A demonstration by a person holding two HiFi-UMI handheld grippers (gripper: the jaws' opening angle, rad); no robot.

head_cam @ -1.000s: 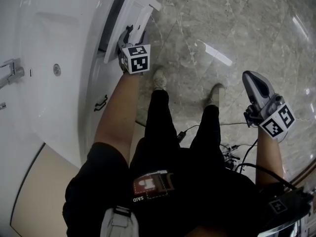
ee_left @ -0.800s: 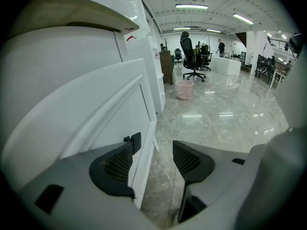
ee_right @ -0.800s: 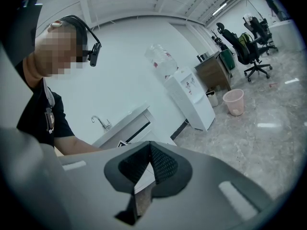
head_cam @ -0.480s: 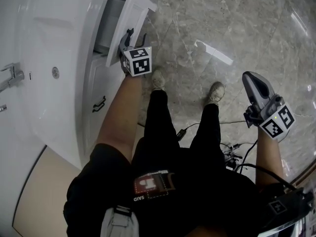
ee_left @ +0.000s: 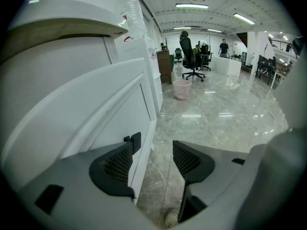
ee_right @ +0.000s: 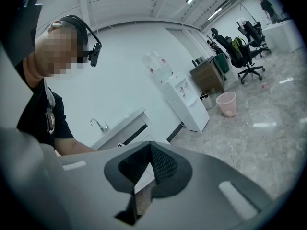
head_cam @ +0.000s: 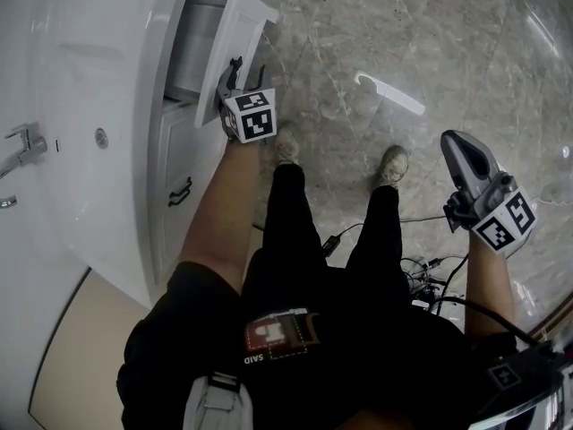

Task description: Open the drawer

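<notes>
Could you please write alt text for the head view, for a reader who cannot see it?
Seen from above, the person's left gripper, jaws apart, is at the front of a pulled-out white drawer in a white cabinet. The right gripper, jaws together, is held away from it over the grey marble floor.

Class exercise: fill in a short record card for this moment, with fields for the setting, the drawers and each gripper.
Setting: white vanity cabinet with sink and faucet, on a marble floor
Top drawer: partly open, its front standing out from the cabinet
Lower drawer: shut, with a black handle
Left gripper: at the top drawer's front, jaws apart, the front's edge in the gap between them
Right gripper: held away from the cabinet, jaws together, nothing in them
</notes>
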